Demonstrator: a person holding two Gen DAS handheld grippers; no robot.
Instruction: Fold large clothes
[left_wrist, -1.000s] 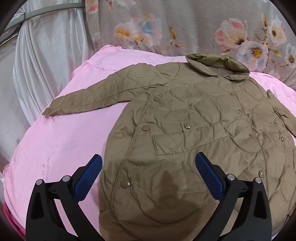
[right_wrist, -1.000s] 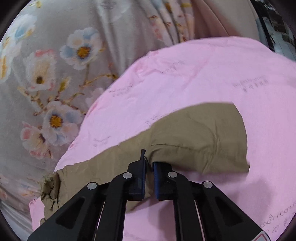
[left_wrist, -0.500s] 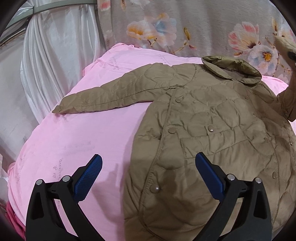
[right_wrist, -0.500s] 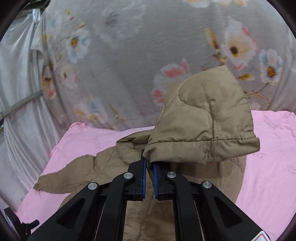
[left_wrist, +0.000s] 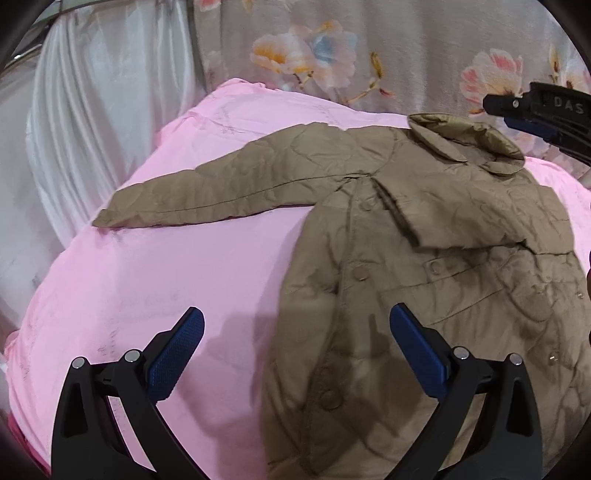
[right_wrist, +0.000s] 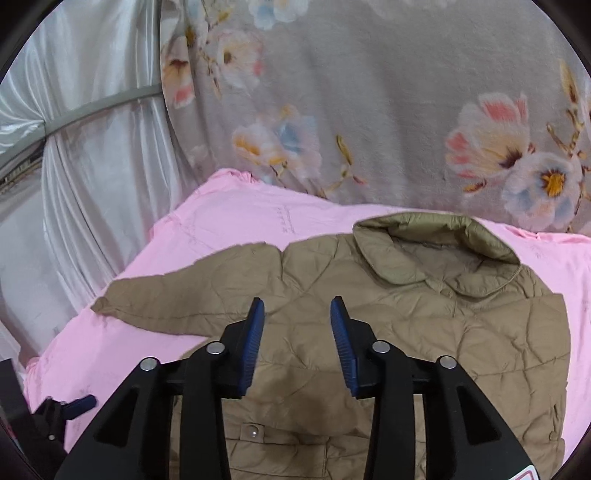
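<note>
An olive quilted jacket (left_wrist: 369, 350) lies front up on the pink sheet (left_wrist: 184, 277), collar toward the floral cloth. Its left sleeve (left_wrist: 229, 192) stretches out flat to the left. Its right sleeve (left_wrist: 461, 218) lies folded across the chest. My left gripper (left_wrist: 295, 321) hangs open above the jacket's left edge, with nothing between its fingers. In the right wrist view my right gripper (right_wrist: 297, 306) hovers over the jacket (right_wrist: 406, 332) near the shoulder; its jaws are opening and nothing is between them. That gripper (left_wrist: 517, 110) also shows above the collar in the left wrist view.
A grey floral cloth (right_wrist: 369, 110) hangs behind the bed, and a white satin drape (right_wrist: 92, 166) hangs at the left. The pink sheet (right_wrist: 221, 221) drops off at its left edge. The left gripper (right_wrist: 79, 402) shows at the lower left of the right wrist view.
My right gripper lifted the right sleeve from the sheet, swung it over the jacket's chest and let it go. The left gripper drifted slightly left and stayed open.
</note>
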